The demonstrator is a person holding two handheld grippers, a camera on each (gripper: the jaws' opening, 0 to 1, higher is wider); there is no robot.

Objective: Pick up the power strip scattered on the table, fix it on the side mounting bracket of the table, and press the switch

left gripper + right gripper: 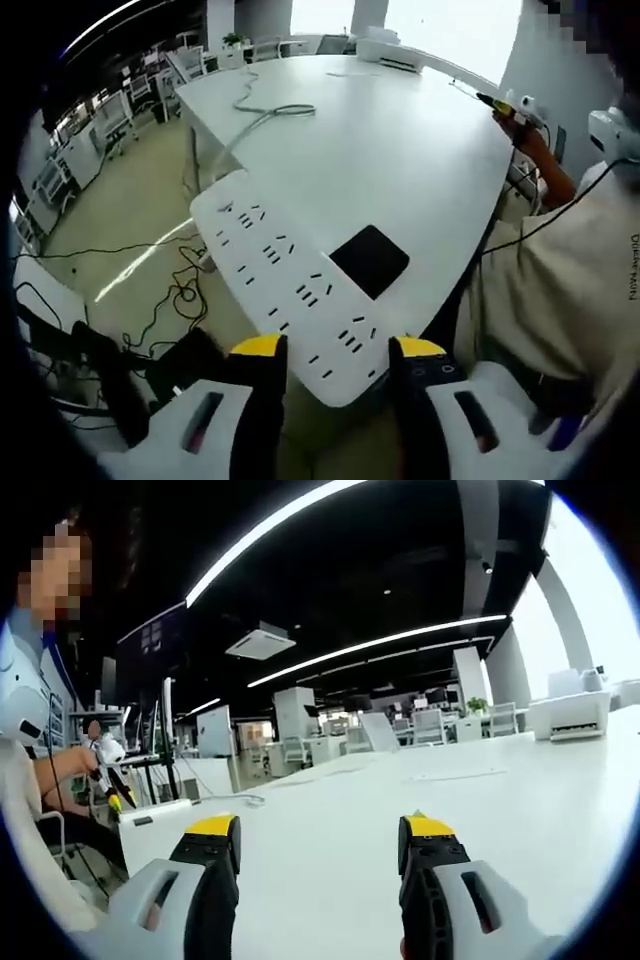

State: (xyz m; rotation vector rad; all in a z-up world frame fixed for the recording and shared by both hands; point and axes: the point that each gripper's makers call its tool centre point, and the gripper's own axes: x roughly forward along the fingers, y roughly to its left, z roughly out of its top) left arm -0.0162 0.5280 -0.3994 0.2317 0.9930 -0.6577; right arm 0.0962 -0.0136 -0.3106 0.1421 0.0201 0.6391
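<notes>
A long white power strip (290, 270) with several sockets and a black square patch slants out past the edge of the white table (400, 150), over the floor. Its near end sits between the yellow-tipped jaws of my left gripper (338, 348), which is shut on it. Its grey cable (262, 115) runs back across the tabletop. The right gripper (512, 104) shows small at the table's far right edge, in a person's hand. In the right gripper view my right gripper (320, 830) stands open above the table (340, 790), nothing between its jaws. What looks like the power strip (150, 830) shows at the left.
A person in a light shirt (560, 280) stands close on the right of the table. Black cables (170, 300) lie on the floor below the strip. Desks and chairs (110, 120) line the far left. A white box-shaped machine (570, 715) sits at the table's far end.
</notes>
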